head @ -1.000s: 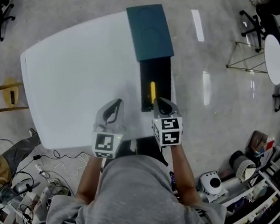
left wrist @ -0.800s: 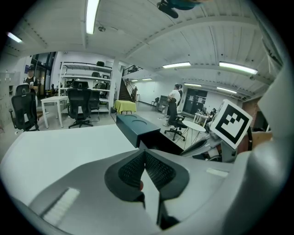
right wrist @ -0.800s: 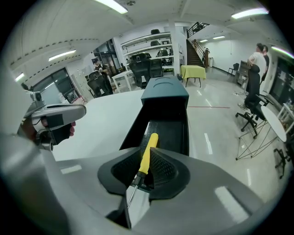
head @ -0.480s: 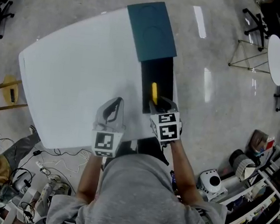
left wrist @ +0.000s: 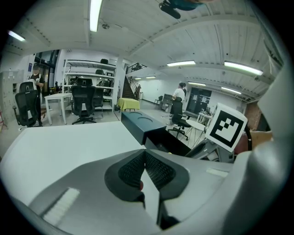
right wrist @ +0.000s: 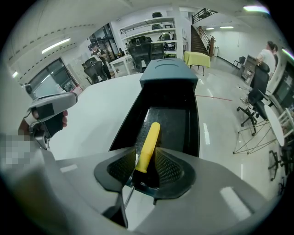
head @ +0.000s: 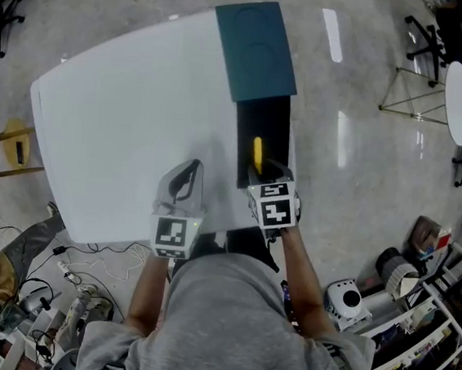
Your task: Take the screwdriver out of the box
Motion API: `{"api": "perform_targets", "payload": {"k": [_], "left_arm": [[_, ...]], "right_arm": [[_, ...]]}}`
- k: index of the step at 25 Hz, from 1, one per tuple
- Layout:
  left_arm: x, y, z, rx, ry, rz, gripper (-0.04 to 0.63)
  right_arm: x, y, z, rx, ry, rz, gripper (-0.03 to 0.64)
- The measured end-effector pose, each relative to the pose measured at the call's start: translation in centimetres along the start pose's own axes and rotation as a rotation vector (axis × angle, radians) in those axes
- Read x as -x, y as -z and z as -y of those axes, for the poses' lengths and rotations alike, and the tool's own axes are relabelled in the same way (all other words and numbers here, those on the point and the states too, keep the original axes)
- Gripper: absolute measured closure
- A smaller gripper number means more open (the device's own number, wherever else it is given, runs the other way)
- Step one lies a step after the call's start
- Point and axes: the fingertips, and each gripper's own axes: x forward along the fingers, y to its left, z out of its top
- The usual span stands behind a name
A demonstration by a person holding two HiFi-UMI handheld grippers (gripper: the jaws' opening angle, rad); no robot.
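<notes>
Step in hand: approach for the grasp, nothing lifted yet

Right tongs (right wrist: 146,169) point steeply down into the open dark box (head: 280,124) at the right edge of the counter (head: 123,119). Their jaws have just been opening and now stand apart, with the yellow handle of the screwdriver (right wrist: 149,137) between them. As far as I can see, the pads are not pressing on it.

Screwdriver lies flat on the box floor, handle end away from me, thin shank running back under the tongs.

Teal lid (head: 256,50) sits at the far end of the box.

Left tongs (left wrist: 144,170) are closed on nothing, over bare counter beside the box.

Next move, my judgement: lower a little more so the pads bracket the handle, close firmly, then lift straight up clear of the box walls — the round handle may roll out of the pads
</notes>
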Motion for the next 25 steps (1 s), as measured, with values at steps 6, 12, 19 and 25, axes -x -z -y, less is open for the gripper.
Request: {"api": "perform_targets", "payload": {"k": [6,12,19,25], "left_arm": [[-0.1,0.1,0.1,-0.002,-0.002,0.0,0.583],[0.1,0.1,-0.2,0.0,-0.012,0.004,0.583],[0.9,-0.4,0.0,-0.003,-0.031,0.013,0.583],[1.4,-1.3,-0.2,-0.014,-0.047,0.03,0.583]], "right_arm": [[-0.1,0.3,0.1,0.012,0.008,-0.03,0.517],[-0.1,0.1,0.0,0.016,0.022,-0.025,0.532],[0.2,0.2,-0.2,0.02,-0.001,-0.019,0.537],[0.4,0.0,0.3,0.007,-0.008,-0.001,0.538]]}}
